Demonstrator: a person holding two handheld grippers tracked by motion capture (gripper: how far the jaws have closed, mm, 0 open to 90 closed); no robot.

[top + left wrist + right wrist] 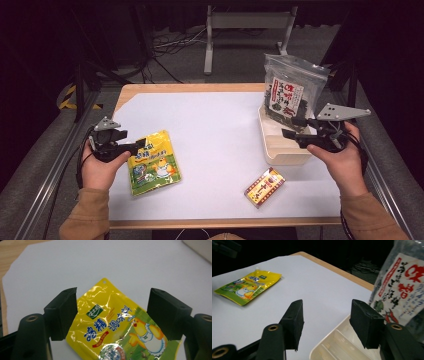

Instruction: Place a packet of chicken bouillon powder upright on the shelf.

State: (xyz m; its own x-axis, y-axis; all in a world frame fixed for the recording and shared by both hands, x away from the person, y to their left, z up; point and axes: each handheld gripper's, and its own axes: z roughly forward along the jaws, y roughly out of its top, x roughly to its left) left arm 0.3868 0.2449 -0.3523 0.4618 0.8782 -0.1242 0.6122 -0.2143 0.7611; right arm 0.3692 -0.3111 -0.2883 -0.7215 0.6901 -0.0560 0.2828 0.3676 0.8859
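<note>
A yellow snack pouch [152,162] with a cartoon chick lies flat on the white table at the left. My left gripper [137,146] is at the pouch's upper left corner. In the left gripper view its open jaws [112,293] stand on either side of the pouch [117,325] without pressing on it. At the right, a clear bag of dark seaweed [290,90] stands upright in a pale tray [280,155]. My right gripper [291,128] hovers open over the tray's near rim [332,342], just beside the bag [402,282], with nothing between its jaws [327,303].
A small red and yellow box [265,186] lies near the table's front edge, right of centre. The white sheet [215,130] stretches between pouch and tray. The wooden table edge shows at the back, with a metal frame leg and cables on the floor beyond.
</note>
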